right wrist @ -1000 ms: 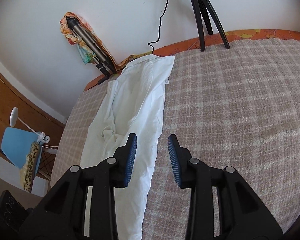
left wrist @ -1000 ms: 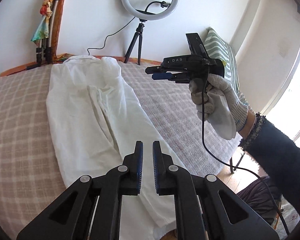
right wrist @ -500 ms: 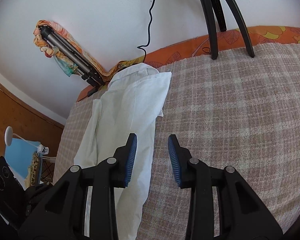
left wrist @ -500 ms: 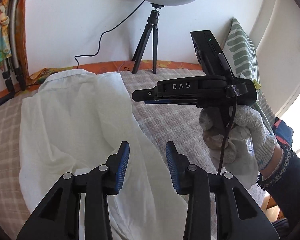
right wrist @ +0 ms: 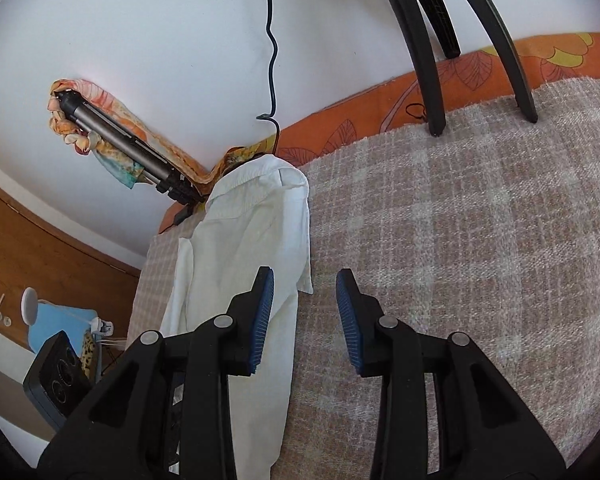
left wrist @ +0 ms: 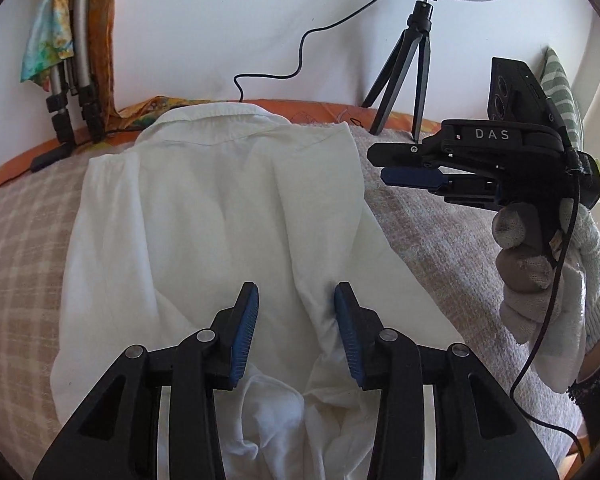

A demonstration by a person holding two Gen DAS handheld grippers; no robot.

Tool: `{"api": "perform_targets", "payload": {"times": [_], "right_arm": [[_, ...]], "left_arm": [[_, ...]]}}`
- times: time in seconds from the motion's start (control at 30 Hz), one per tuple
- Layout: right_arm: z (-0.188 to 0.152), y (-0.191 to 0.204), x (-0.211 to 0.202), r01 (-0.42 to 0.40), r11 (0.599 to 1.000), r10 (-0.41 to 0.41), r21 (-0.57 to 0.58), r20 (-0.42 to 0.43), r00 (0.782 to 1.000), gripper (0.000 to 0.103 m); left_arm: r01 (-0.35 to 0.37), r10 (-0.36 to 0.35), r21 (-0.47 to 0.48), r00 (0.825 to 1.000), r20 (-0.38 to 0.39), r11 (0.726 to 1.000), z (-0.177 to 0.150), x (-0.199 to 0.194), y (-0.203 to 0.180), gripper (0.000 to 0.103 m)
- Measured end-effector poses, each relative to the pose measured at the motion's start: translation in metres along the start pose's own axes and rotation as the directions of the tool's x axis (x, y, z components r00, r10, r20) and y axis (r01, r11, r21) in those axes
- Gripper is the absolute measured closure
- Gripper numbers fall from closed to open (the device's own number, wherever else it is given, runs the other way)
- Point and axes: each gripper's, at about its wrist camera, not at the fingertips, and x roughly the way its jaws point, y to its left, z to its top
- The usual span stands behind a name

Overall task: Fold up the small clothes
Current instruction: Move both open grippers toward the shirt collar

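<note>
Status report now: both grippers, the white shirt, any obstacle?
Left gripper open, low over the white shirt, holding nothing. Right gripper open, empty, at the shirt's right edge. Shirt lies lengthwise on the checked blanket, near end bunched. Ring-light tripod stands beyond, not obstructing.

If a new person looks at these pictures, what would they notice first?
Probably the white shirt, lying long on the checked blanket with its collar toward the wall. Next, the open left gripper low over it, and the right gripper hanging beside the shirt's edge.
</note>
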Motion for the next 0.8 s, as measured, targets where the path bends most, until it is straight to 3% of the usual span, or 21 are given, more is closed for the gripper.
{"api": "perform_targets", "payload": {"times": [0.13, 0.2, 0.23, 0.3, 0.37, 0.43, 0.57, 0.7, 0.8], "right_arm": [[0.010, 0.010, 0.014, 0.028, 0.999, -0.027, -0.037, 0.016, 1.000, 0.069], [0.015, 0.015, 0.020, 0.048, 0.997, -0.048, -0.059, 0.011, 0.999, 0.090], [0.018, 0.018, 0.021, 0.064, 0.996, -0.064, -0.067, 0.008, 0.998, 0.096], [0.024, 0.027, 0.021, 0.101, 0.989, -0.100, -0.104, 0.013, 0.995, 0.099], [0.031, 0.040, 0.022, 0.149, 0.976, -0.148, -0.161, 0.020, 0.989, 0.100], [0.040, 0.050, 0.027, 0.252, 0.946, -0.250, -0.204, 0.035, 0.967, 0.100], [0.046, 0.057, 0.029, 0.362, 0.903, -0.359, -0.230, 0.058, 0.932, 0.100], [0.037, 0.046, -0.001, 0.211, 0.964, -0.202, -0.159, 0.071, 0.977, 0.100], [0.016, 0.057, -0.010, 0.105, 0.971, -0.102, -0.213, 0.026, 0.994, 0.100]], "left_arm": [[0.014, -0.015, 0.010, 0.998, 0.056, 1.000, -0.005, -0.028, -0.005, 0.064], [0.030, -0.035, 0.064, 0.995, 0.088, 0.998, -0.014, -0.047, -0.016, 0.065], [0.032, -0.042, 0.099, 0.994, 0.101, 0.995, -0.017, -0.053, -0.023, 0.065], [0.022, -0.041, 0.168, 0.993, 0.112, 0.986, -0.024, -0.055, -0.036, 0.065], [0.037, -0.053, 0.178, 0.995, 0.084, 0.983, -0.029, -0.048, -0.039, 0.065], [0.041, -0.050, 0.164, 0.998, 0.048, 0.986, -0.032, -0.035, -0.037, 0.065], [0.061, -0.064, 0.118, 0.998, 0.022, 0.991, -0.036, -0.031, -0.027, 0.065], [0.089, -0.094, 0.094, 0.995, 0.045, 0.992, -0.029, -0.047, -0.022, 0.065], [0.096, -0.101, 0.080, 0.993, 0.062, 0.992, -0.024, -0.062, -0.014, 0.065]]}}
